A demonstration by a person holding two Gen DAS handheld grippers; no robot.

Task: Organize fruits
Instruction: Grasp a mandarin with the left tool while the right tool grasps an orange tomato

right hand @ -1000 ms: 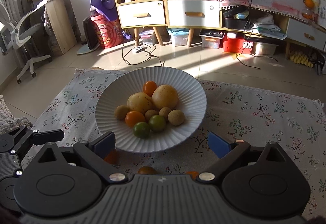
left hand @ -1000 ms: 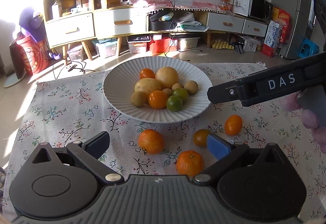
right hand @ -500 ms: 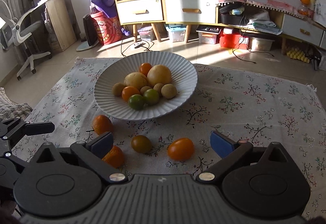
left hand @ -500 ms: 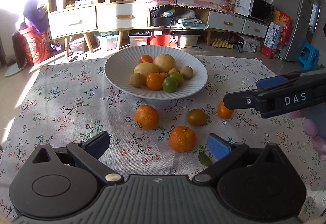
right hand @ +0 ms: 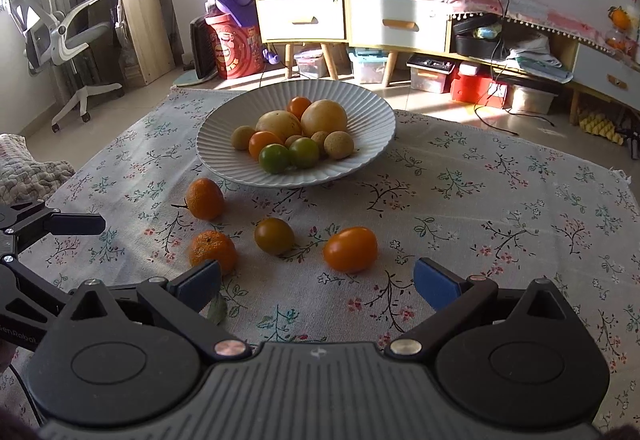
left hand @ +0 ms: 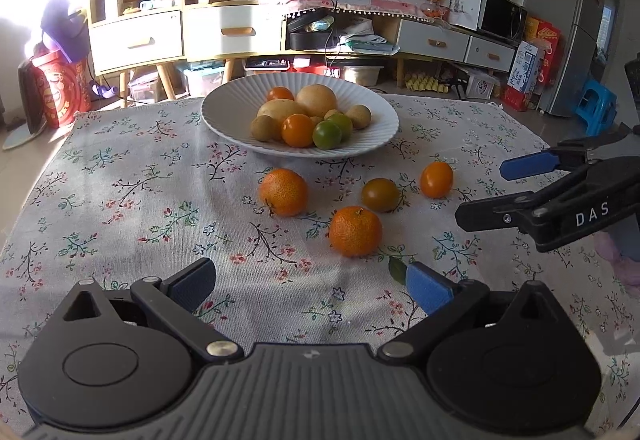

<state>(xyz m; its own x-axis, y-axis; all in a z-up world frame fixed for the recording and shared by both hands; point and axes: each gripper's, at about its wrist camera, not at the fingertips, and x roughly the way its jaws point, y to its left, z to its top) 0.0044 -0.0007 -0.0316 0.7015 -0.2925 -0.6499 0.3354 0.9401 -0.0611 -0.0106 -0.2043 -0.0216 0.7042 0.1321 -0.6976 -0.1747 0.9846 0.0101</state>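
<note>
Both grippers have pulled back and up from the plate over the last second; a second ago the right wrist view sat right over it, now all four loose fruits show in front of it. Reads as a retreat between picks, with the next target being lined up.

Counter [left hand: 120, 200] has a floral cloth on it. White ribbed plate [left hand: 376, 136] sits at the far middle and holds the sorted pile: two big yellowish fruits, an orange tomato at the back, another at the front, two green ones, several small tan ones.

Still off the plate, on the cloth just in front of it: mandarin [left hand: 283, 192], second mandarin [left hand: 355, 231], dark greenish tomato [right hand: 274, 236], orange oval tomato [right hand: 350, 249]. All apart from each other.

Left gripper [left hand: 310, 282]: fingers spread wide, nothing between them, second mandarin just ahead. Right gripper [right hand: 316, 282]: fingers released, empty, oval tomato just ahead of the gap.

My estimate: most done, four fruits left.
</note>
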